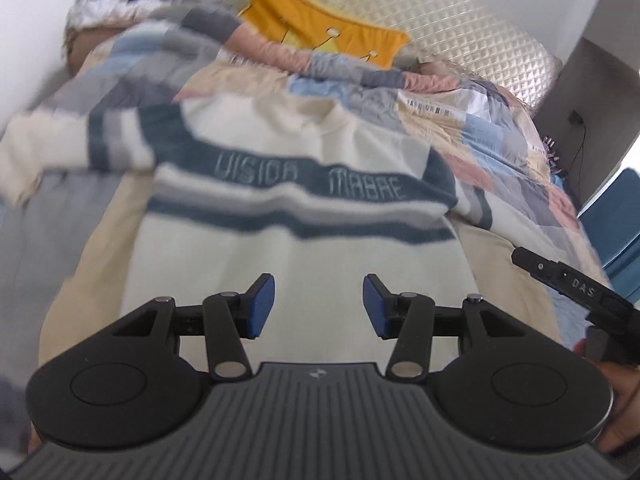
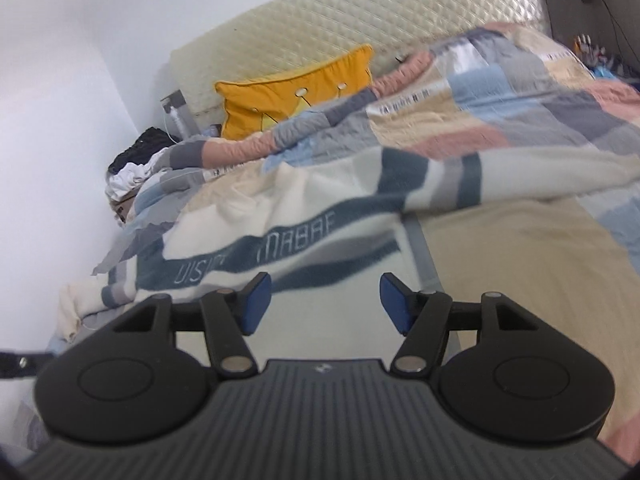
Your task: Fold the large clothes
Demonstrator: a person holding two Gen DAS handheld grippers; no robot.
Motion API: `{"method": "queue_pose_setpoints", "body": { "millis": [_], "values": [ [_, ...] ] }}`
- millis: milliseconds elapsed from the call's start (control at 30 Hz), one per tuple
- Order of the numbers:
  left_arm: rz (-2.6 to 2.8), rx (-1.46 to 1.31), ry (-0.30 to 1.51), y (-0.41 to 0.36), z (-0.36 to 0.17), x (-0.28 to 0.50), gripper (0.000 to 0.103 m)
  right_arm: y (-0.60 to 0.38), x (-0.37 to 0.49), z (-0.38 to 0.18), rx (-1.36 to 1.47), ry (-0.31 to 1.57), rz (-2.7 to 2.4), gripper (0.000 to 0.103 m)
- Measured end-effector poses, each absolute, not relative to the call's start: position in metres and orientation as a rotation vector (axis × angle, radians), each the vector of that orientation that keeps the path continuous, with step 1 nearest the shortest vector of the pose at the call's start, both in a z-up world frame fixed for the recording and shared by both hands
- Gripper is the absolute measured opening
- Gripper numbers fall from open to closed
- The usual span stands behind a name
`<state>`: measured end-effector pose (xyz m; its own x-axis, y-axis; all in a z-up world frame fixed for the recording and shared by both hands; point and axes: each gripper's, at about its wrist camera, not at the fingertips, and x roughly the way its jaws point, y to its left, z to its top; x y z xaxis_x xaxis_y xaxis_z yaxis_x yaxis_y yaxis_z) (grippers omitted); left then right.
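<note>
White walls, quilted cream headboard (image 2: 320, 28), bed (image 2: 520, 248) under a patchwork quilt (image 1: 500, 128) of pink, blue, grey and beige squares. Spread flat across the quilt near the foot edge: a cream sweater (image 1: 296, 248) with dark teal and grey stripes and stitched lettering on the chest band, front up, neck toward the headboard, both sleeves stretched out toward the side edges of the bed. Against the headboard, a yellow cushion (image 1: 320, 28), half hidden behind a quilt fold. At the head corner by the wall, a heap of black and white clothes (image 2: 136, 160). Above the sweater's lower body, left gripper (image 1: 319, 306), blue pads apart, nothing between them. Right gripper (image 2: 325, 303) likewise parted and empty, over the sweater's hem near its side edge. At the right edge of the left view, part of the right gripper and a bit of a hand (image 1: 616, 412).
</note>
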<state>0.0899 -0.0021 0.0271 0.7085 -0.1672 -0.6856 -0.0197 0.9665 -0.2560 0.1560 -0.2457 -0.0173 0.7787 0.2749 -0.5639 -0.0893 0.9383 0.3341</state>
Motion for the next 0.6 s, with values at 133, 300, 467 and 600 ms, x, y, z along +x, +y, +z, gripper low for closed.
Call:
{"method": "queue_pose_setpoints", "body": {
  "millis": [133, 300, 467, 600],
  "values": [
    [-0.057, -0.138, 0.730, -0.031, 0.014, 0.124, 0.055, -0.234, 0.165, -0.021, 0.249, 0.617, 0.233, 0.062],
    [-0.031, -0.094, 0.749, -0.039, -0.027, 0.165, 0.055, -0.225, 0.175, -0.038, 0.221, 0.619, 0.279, 0.056],
    [-0.005, -0.014, 0.794, -0.025, -0.079, 0.205, 0.055, -0.214, 0.191, -0.067, 0.176, 0.676, 0.336, 0.052],
    [0.016, -0.011, 0.833, -0.012, -0.109, 0.221, 0.055, -0.210, 0.210, -0.095, 0.156, 0.774, 0.326, 0.051]
  ]
}}
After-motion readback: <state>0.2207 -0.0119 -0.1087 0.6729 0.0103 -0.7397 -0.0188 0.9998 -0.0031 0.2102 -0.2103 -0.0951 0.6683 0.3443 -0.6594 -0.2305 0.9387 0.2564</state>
